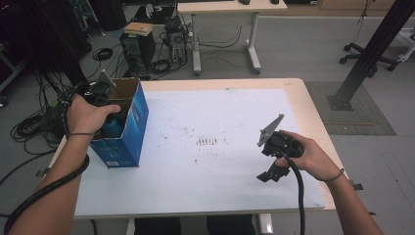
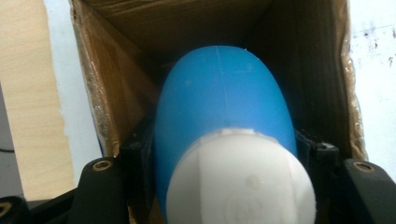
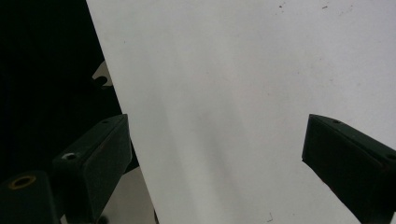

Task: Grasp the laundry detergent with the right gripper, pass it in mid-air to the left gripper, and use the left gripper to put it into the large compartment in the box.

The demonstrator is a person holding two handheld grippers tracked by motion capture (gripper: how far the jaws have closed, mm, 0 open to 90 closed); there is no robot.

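An open blue cardboard box (image 1: 128,128) stands at the table's left edge, and its brown inside wall (image 2: 121,60) surrounds the left gripper view. My left gripper (image 2: 227,156) reaches down into it, shut on a blue bottle (image 2: 224,102) with a white cap (image 2: 240,182). The black jaws press on both sides of the bottle. A bit of the blue bottle (image 1: 115,128) shows under the left hand. My right gripper (image 1: 271,174) hovers low over the white table sheet (image 1: 220,112) near the front right. Its jaws (image 3: 215,149) stand wide apart with nothing between them.
The white sheet (image 3: 233,70) covers most of the wooden table, with dark smudges (image 1: 206,142) at its middle. Beyond the table stand a desk (image 1: 225,7), computer towers (image 1: 139,46) with floor cables, a slanted black post (image 1: 372,49) and a chair base (image 1: 364,61).
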